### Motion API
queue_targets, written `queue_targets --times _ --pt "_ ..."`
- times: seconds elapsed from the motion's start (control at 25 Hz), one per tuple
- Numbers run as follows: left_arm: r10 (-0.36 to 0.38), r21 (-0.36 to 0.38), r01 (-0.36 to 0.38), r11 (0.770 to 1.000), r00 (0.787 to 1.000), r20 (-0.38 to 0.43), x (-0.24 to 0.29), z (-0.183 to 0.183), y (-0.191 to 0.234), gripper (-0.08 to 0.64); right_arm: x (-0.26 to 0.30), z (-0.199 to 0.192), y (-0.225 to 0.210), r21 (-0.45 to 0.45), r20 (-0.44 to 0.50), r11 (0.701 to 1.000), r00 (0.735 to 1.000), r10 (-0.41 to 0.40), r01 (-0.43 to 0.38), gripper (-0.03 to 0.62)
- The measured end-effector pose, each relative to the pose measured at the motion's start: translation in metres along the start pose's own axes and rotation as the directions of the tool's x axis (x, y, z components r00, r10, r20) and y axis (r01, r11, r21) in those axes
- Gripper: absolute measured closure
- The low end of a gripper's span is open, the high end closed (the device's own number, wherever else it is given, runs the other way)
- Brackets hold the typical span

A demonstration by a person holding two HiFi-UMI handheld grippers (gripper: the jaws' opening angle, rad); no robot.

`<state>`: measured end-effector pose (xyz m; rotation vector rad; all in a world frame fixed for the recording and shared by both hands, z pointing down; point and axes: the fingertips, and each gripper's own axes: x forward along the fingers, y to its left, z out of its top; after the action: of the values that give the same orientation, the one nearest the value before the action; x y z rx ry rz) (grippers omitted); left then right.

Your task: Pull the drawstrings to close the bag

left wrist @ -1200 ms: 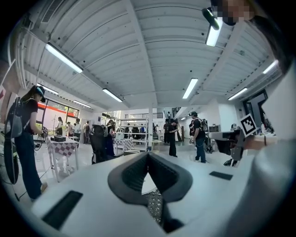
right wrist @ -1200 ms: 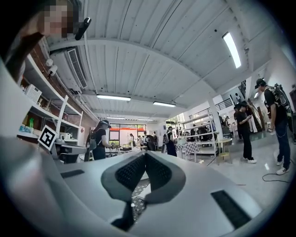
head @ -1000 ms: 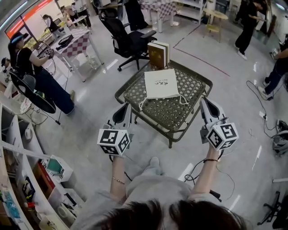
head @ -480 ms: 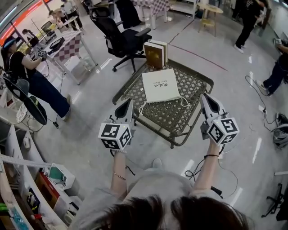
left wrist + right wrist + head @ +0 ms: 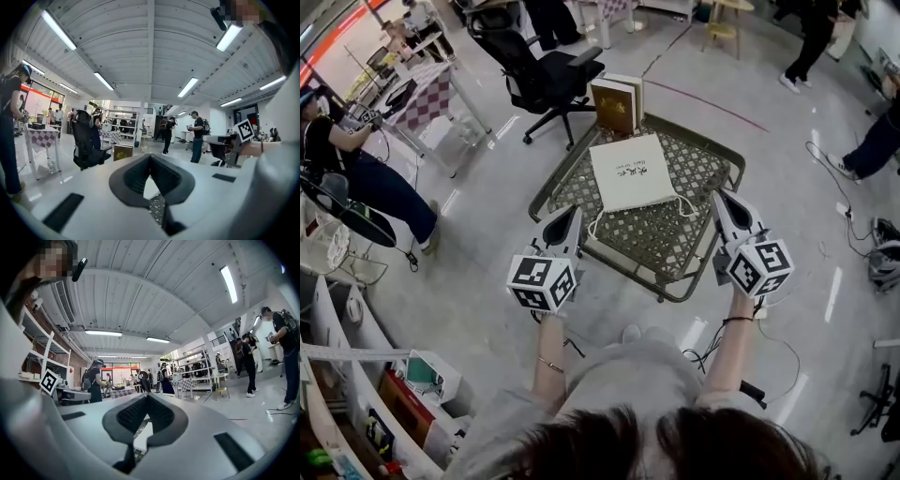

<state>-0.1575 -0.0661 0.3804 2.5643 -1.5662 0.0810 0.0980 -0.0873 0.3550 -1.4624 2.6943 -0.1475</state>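
Drawstrings (image 5: 679,207) aren't in your grip yet: your left gripper (image 5: 570,214) and right gripper (image 5: 719,197) both hover pressed together and empty, flanking the near side of the lattice table (image 5: 675,292). The white bag (image 5: 630,172) lies flat mid-table, with 2 cord loops trailing toward you. You're at the approach step, so next spread each gripper and pinch 1 loop.

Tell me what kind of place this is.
Likely a shared lab or workshop: a big open hall with an office chair, a checkered worktable where a person stands, and stocked shelves.
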Motion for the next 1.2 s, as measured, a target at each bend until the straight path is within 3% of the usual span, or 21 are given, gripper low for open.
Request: queue_targets --times 0.24,0.72,1.2 --pt "-0.027 0.015 0.027 1.000 1.000 -0.006 0.008 -0.012 0.002 0.537 0.009 -0.012 0.000 0.038 0.000 0.999 1.000 0.007 -0.007 0.571" --pt "-0.017 -0.074 0.008 0.997 0.993 -0.121 0.044 -0.054 0.012 0.537 0.040 -0.044 -0.038 0.126 -0.069 0.991 0.996 0.050 -0.041 0.571" --pt "0.022 -0.136 -0.049 0.989 0.980 -0.197 0.089 -0.082 0.022 0.536 0.087 -0.090 -0.077 0.167 -0.256 0.981 0.957 0.136 -0.095 0.571"
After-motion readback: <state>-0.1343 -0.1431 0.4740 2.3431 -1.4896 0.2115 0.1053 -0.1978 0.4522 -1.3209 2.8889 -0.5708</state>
